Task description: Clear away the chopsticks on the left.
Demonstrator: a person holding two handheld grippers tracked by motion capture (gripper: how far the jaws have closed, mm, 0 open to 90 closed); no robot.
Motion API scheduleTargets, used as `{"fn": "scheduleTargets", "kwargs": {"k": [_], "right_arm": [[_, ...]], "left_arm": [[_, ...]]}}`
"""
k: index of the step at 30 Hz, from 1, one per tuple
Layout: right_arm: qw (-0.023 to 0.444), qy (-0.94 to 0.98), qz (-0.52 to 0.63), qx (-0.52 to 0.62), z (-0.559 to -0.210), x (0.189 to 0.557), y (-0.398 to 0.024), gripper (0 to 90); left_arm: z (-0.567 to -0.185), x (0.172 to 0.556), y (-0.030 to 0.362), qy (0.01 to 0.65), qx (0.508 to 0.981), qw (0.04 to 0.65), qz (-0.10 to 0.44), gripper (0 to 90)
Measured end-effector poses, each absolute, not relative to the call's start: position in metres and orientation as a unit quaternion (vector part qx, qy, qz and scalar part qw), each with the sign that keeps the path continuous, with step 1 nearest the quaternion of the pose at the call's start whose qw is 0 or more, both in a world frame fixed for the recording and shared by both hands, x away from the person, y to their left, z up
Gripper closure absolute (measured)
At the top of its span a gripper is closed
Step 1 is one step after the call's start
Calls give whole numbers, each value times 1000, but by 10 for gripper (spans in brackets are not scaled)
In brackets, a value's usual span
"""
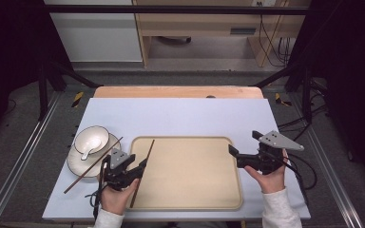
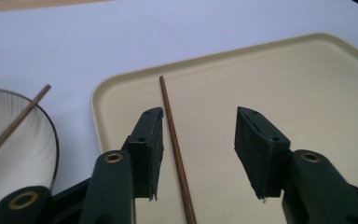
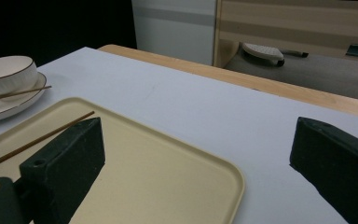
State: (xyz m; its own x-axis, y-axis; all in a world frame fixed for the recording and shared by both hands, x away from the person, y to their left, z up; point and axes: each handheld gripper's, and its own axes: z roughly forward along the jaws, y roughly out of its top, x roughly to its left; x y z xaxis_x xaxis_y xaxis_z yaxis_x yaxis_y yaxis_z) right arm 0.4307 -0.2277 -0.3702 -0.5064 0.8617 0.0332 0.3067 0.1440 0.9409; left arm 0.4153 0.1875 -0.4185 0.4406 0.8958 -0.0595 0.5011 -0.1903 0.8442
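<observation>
Straddling a chopstick near the tray edge, both grippers' jaws gape, released.

Two chopsticks, one tray, one bowl, one plate, one spoon.

A lab: black frame and cables surround the table

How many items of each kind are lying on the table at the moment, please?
Thin brown wooden chopsticks: 2 (one on the tray, one across the plate)
Beige rectangular plastic tray: 1
White ceramic bowl: 1
White ceramic spoon: 1
White round plate: 1
Total: 6
</observation>
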Motion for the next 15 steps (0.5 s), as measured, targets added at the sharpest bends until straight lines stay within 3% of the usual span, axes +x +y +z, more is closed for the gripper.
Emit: {"fn": "scheduleTargets", "kwargs": {"k": [7, 15], "right_arm": [[275, 701, 509, 417, -369, 430, -230, 35], [274, 705, 505, 416, -370, 431, -229, 35]], "left_arm": [[-406, 412, 209, 431, 764, 419, 237, 405], [-418, 403, 241, 420, 766, 429, 230, 280]]}}
